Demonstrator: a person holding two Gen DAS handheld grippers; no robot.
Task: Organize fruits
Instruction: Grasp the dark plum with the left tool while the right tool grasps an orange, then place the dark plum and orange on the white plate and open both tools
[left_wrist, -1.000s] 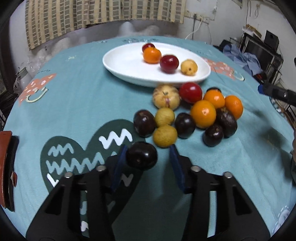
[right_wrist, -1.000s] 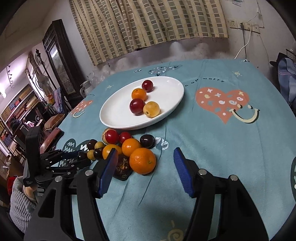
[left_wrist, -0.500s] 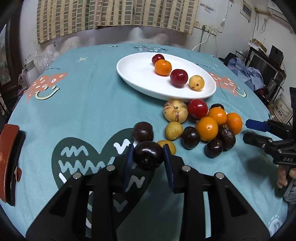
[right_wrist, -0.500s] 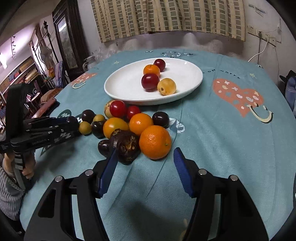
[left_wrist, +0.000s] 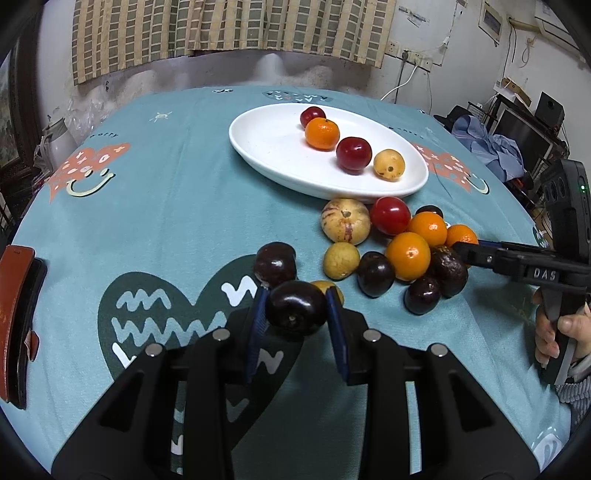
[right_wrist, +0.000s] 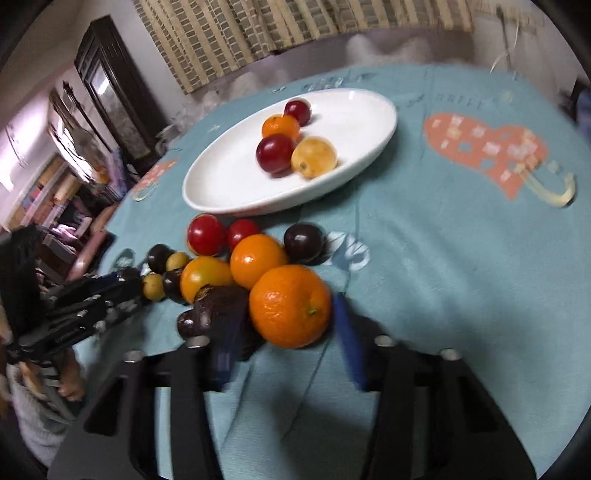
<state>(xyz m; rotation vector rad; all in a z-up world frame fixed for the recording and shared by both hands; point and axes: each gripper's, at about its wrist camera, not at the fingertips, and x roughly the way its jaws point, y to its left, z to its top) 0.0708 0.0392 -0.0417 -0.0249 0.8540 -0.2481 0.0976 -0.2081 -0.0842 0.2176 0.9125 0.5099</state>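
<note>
Now you are holding the dark plum (left_wrist: 296, 308) tight between the left gripper (left_wrist: 295, 314)'s blue pads; a second ago those jaws were standing wide around it on the tablecloth (left_wrist: 177, 206), and they closed on it in the first half of that second. The plum is sitting raised in front of the loose pile, clear of the white plate (left_wrist: 273, 155), which is already carrying four fruits.

Meanwhile your right gripper (right_wrist: 284, 332) has been coming down onto the big orange (right_wrist: 290, 305) at the near edge of the pile, and its jaws have just been closing. The orange is lying between them, the right pad looking to be against its skin, but the left pad is blurred and partly hidden by the dark wrinkled fruit (right_wrist: 221, 306), so you cannot tell whether the grip is made yet.

Judging from this, one fruit is ready for carrying to the plate and a second is nearly caught.
</note>
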